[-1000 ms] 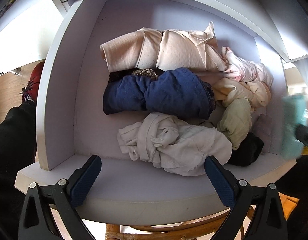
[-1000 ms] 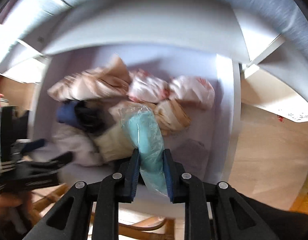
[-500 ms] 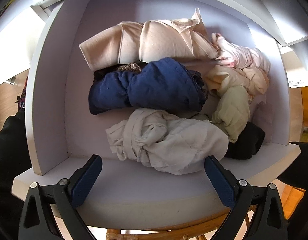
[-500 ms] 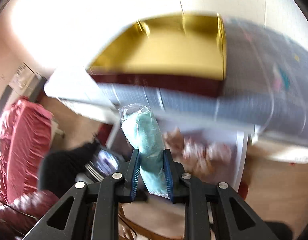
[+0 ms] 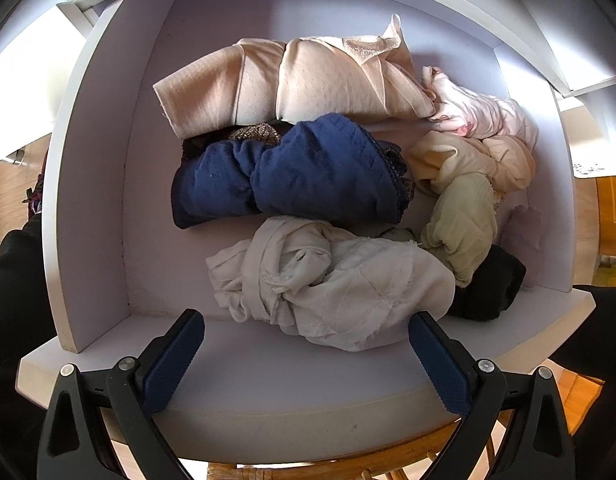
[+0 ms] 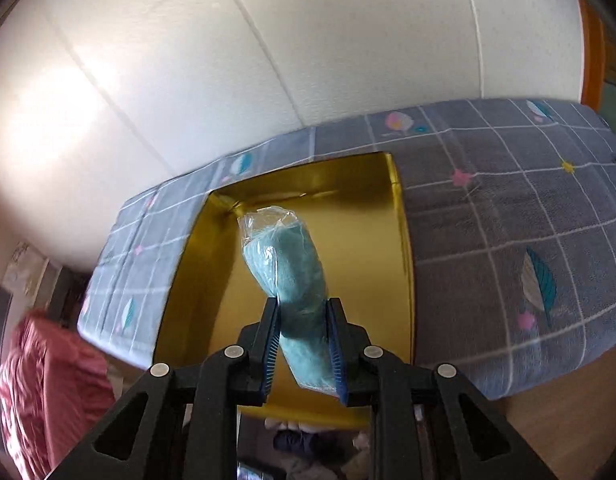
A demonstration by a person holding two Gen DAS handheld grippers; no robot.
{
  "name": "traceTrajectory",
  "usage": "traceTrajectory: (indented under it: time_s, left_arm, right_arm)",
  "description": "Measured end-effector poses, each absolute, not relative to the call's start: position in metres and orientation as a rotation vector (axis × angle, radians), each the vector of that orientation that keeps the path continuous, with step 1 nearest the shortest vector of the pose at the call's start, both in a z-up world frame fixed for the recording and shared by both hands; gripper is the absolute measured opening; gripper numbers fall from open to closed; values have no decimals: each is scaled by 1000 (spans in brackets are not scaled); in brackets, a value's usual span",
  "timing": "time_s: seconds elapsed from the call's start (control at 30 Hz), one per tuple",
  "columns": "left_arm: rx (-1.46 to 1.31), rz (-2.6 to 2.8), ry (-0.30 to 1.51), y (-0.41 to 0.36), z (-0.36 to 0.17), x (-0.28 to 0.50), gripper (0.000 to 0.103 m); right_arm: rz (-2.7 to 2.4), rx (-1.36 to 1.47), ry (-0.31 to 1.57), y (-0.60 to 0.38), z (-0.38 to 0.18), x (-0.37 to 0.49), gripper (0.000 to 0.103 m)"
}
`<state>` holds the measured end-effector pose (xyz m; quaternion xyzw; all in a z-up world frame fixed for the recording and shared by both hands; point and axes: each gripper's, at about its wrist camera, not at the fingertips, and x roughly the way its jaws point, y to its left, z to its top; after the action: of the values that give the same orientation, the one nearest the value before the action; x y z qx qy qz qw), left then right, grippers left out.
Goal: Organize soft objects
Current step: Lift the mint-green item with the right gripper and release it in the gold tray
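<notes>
Right gripper clamped on a teal fabric roll in clear plastic wrap, held above a gold-lined box on the checked bedspread. Left gripper spread wide and empty, over the white drawer holding rolled garments, including a navy roll.

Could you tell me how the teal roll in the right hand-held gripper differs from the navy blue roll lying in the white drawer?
The teal roll is sealed in clear plastic; the navy blue roll is bare fabric. The teal roll is pinched upright in the right hand-held gripper above a gold box; the navy blue roll lies on its side in the white drawer, wedged among other bundles, with nothing gripping it. Both are soft, rolled textiles.
</notes>
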<state>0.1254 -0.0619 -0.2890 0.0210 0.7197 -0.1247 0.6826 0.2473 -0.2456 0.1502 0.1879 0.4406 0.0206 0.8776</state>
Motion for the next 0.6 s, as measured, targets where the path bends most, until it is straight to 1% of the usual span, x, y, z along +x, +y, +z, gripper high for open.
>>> traceTrajectory:
  time_s: [0.3,0.53,0.6]
  left_arm:
    - [39,-285,1616,-61,-289,126,103]
    - [51,-276,1621,-63,-290,126,103]
    - [57,-276,1621,-63,-290,126,103]
  right_arm:
    - [-155,369,974,-264,130,325,23]
    - [-160,357,973,-268,123,346,29]
    - [-149,348,961,-268,124,345,33]
